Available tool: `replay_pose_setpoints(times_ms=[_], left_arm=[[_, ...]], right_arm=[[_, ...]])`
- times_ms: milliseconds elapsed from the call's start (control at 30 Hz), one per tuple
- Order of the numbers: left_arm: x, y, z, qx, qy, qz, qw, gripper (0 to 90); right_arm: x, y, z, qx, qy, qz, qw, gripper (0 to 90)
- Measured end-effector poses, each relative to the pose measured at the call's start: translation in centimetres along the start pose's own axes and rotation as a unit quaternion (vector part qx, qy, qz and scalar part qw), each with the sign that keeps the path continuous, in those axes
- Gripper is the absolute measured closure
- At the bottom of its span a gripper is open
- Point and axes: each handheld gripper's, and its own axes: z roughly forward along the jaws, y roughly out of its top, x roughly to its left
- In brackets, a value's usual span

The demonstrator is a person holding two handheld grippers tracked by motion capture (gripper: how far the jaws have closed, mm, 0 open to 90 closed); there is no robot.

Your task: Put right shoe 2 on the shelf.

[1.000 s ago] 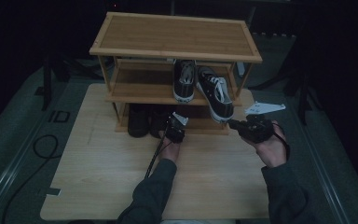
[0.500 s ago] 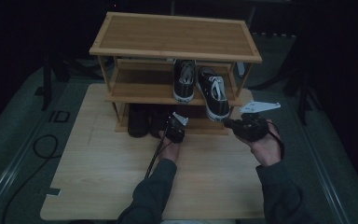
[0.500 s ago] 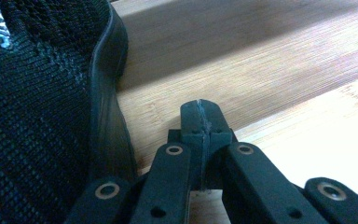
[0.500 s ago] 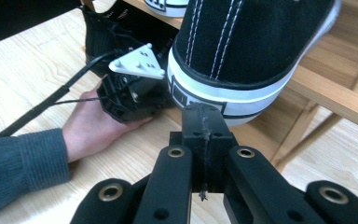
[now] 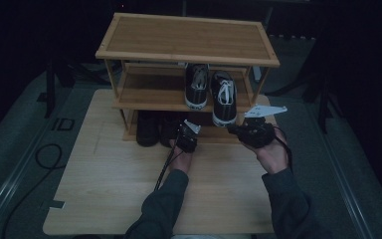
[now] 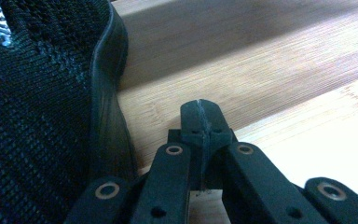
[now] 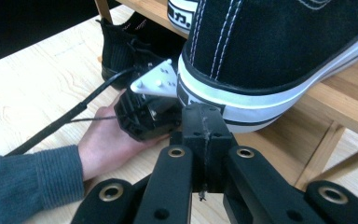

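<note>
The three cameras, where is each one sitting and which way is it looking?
High view: above the table, looking down on the shoe rack, both forearms and hands.
Left gripper view: on the left gripper, fingers shut, beside a black knit shoe.
Right gripper view: on the right gripper, facing the black-and-white sneaker.
Shared: that sneaker.

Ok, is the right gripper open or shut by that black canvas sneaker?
Shut: the right gripper has its jaws pressed together, empty, just at the heel of the black white-soled canvas sneaker.

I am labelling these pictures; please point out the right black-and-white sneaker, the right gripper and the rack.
right sneaker (image 5: 224, 102), high view, laces.
right gripper (image 7: 204, 122), right gripper view, closed tips.
rack (image 5: 186, 37), high view, top board.
</note>
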Motion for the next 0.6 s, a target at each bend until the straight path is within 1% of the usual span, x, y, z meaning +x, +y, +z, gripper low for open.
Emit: replay_pose_setpoints(times_ms=[200,333,600], left_arm=[[0.0,0.0,0.0,0.0,0.0,0.0,1.0,90.0],[0.0,0.0,0.0,-0.001,0.002,0.001,1.0,90.0],[0.0,0.0,0.0,-0.001,0.001,0.001,1.0,90.0]], right_arm=[[0.2,0.6,0.8,-0.004,0.006,0.005,1.0,90.0],[0.3,1.0,1.1,-0.008,0.001,0.004,1.0,90.0],[0.1,1.2,1.7,-0.006,-0.008,0.007,0.9999,90.0]])
